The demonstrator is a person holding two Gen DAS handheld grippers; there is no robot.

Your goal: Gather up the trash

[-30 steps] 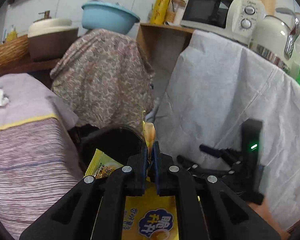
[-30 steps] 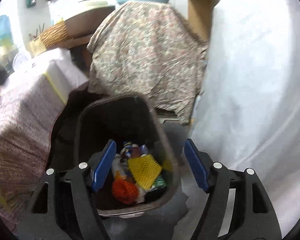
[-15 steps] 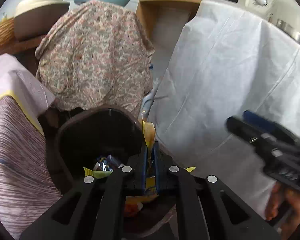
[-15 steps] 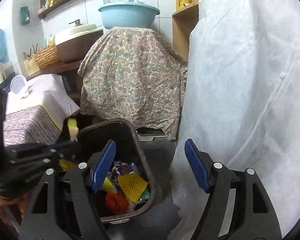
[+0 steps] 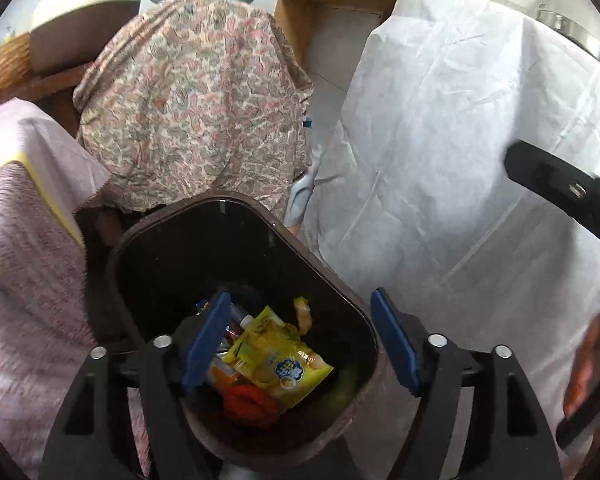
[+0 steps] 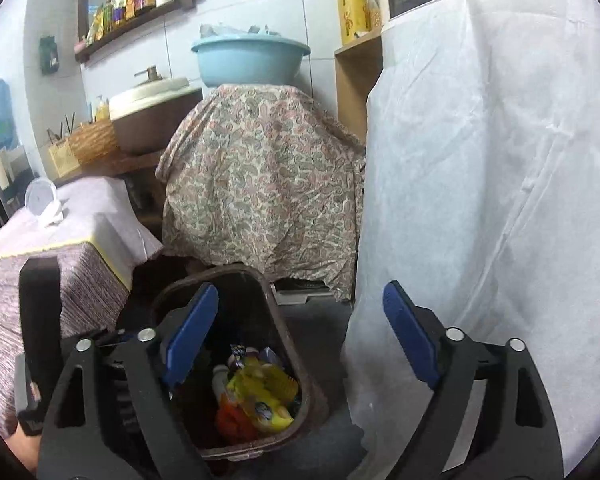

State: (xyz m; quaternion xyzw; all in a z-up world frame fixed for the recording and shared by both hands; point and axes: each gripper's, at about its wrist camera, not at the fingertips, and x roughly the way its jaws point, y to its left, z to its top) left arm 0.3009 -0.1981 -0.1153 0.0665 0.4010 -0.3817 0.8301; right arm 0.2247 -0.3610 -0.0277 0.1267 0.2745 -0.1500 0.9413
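Inside dark brown bin [image 5: 364, 320], crumpled yellow snack bag [image 5: 278, 362], glossy, lying flat

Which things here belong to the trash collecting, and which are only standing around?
Belong to the job:
- brown bin
- yellow snack bag inside it
- left hand-held gripper, open above the bin

Only standing around:
- blue basin
- flowered cloth
- white cloth
- wicker basket

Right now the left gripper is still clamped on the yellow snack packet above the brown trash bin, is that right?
Not quite. The left gripper has just been opening and holds nothing: the yellow snack packet lies inside the brown trash bin, below the spread jaws. The left wrist view shows it.
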